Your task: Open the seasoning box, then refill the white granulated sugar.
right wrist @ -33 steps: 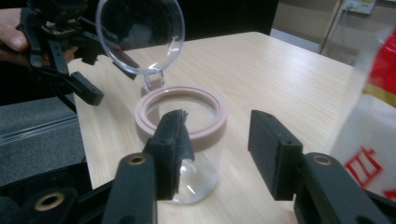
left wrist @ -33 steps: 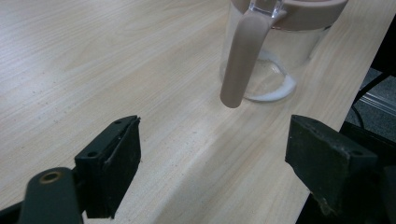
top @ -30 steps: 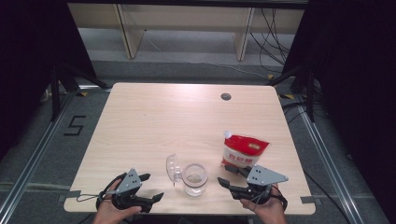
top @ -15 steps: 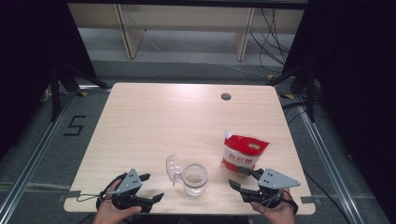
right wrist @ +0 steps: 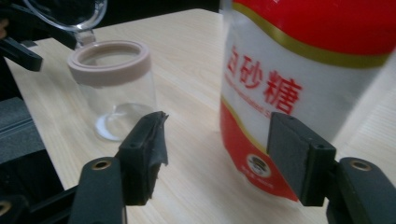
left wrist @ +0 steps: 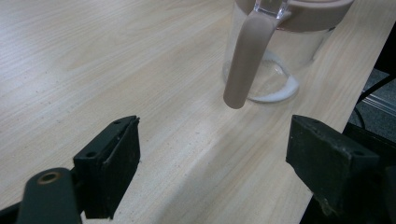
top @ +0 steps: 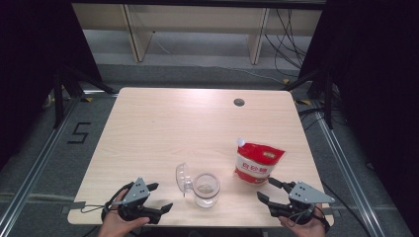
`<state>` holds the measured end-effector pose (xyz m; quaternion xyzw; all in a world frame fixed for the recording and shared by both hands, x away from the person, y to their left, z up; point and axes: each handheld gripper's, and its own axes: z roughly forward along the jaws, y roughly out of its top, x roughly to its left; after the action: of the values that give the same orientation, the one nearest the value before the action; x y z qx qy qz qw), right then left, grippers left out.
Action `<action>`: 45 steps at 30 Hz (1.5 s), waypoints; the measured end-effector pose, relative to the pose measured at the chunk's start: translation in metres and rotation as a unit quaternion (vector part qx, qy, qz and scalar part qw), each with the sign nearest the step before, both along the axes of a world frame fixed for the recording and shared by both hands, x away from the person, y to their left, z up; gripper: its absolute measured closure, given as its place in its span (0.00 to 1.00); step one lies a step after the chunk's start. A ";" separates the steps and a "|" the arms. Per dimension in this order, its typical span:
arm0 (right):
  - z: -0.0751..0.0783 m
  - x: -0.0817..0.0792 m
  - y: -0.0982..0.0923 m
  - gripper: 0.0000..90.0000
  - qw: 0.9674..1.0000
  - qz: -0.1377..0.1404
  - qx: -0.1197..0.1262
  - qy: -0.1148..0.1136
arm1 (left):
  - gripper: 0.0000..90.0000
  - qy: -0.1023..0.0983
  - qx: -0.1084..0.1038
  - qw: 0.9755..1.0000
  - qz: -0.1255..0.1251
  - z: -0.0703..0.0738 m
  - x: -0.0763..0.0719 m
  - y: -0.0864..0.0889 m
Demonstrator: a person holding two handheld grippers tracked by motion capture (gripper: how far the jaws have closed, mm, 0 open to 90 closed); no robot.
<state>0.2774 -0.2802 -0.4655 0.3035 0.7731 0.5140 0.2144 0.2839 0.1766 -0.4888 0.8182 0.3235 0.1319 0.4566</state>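
A clear glass jar (top: 206, 189) with a beige collar stands near the table's front edge, its clear lid (top: 183, 177) flipped open to the left. A red and white sugar bag (top: 258, 164) lies to its right. My left gripper (top: 160, 196) rests open left of the jar, and in the left gripper view the jar (left wrist: 275, 51) and its beige strap (left wrist: 245, 60) stand just ahead of the left gripper (left wrist: 217, 158). My right gripper (top: 266, 189) is open just short of the bag (right wrist: 299, 70). Its jaws have just been opening, with nothing gripped between them.
The light wooden table (top: 188, 128) has a round cable hole (top: 239, 102) at the back right. Its front edge lies right under both hands. Dark curtains and metal floor rails flank the table.
My right gripper has slid to the right along the front edge, away from the jar, and its jaws stand wider. The left gripper, jar and bag have stayed put.
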 end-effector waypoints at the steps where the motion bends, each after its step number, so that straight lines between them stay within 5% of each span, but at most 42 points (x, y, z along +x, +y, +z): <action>1: -0.001 0.000 -0.002 0.41 1.000 -0.005 -0.002 -0.005 | 0.19 -0.003 0.012 1.000 -0.003 0.000 0.001 0.001; 6: -0.004 0.001 -0.008 0.37 1.000 -0.020 -0.002 -0.003 | 0.19 0.000 -0.008 1.000 -0.002 -0.002 0.000 -0.001; 13: -0.008 0.004 -0.016 0.30 0.999 -0.048 -0.004 0.014 | 0.19 0.004 -0.001 1.000 -0.001 -0.001 -0.001 -0.002; 17: -0.010 0.011 -0.020 0.27 0.999 -0.044 -0.019 0.001 | 0.19 0.004 -0.004 1.000 -0.003 -0.001 0.000 -0.001; 20: -0.011 0.012 -0.021 0.26 0.998 -0.059 -0.013 0.019 | 0.19 0.003 -0.003 1.000 -0.002 -0.001 0.000 -0.001; 22: -0.013 0.017 -0.023 0.26 0.998 -0.052 -0.018 0.010 | 0.19 -0.006 0.019 1.000 -0.012 0.001 0.002 0.003; 26: -0.015 0.023 -0.024 0.25 0.998 -0.056 -0.015 0.007 | 0.19 -0.003 -0.001 1.000 -0.006 -0.001 0.000 0.000; 27: -0.015 0.023 -0.023 0.25 0.998 -0.062 -0.015 0.023 | 0.19 -0.006 0.001 1.000 -0.009 -0.001 0.001 0.000; 28: -0.016 0.029 -0.025 0.25 0.998 -0.053 -0.027 0.001 | 0.19 0.002 0.009 1.000 -0.006 0.000 0.000 -0.001; 30: -0.016 0.027 -0.024 0.25 0.998 -0.064 -0.019 0.019 | 0.19 0.003 0.009 1.000 -0.010 -0.001 0.000 -0.001; 32: -0.017 0.032 -0.025 0.23 0.998 -0.061 -0.018 0.009 | 0.19 0.000 -0.001 1.000 -0.007 -0.002 -0.001 -0.003; 33: -0.018 0.035 -0.024 0.23 0.998 -0.058 -0.014 0.011 | 0.19 -0.003 0.013 1.000 -0.011 -0.002 0.000 -0.001; 37: -0.019 0.040 -0.022 0.22 0.999 -0.048 -0.018 0.013 | 0.19 -0.005 0.014 1.000 -0.010 -0.002 0.000 -0.001; 44: -0.018 0.055 -0.019 0.21 0.999 -0.030 -0.006 -0.023 | 0.19 0.002 0.011 1.000 -0.010 -0.002 -0.001 -0.002; 45: -0.019 0.056 -0.018 0.21 1.000 -0.027 -0.003 -0.012 | 0.19 0.001 0.011 1.000 -0.010 -0.002 -0.001 -0.002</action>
<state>0.3333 -0.2984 -0.4843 0.3174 0.7636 0.5092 0.2385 0.2825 0.1749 -0.4911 0.8266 0.3143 0.1297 0.4485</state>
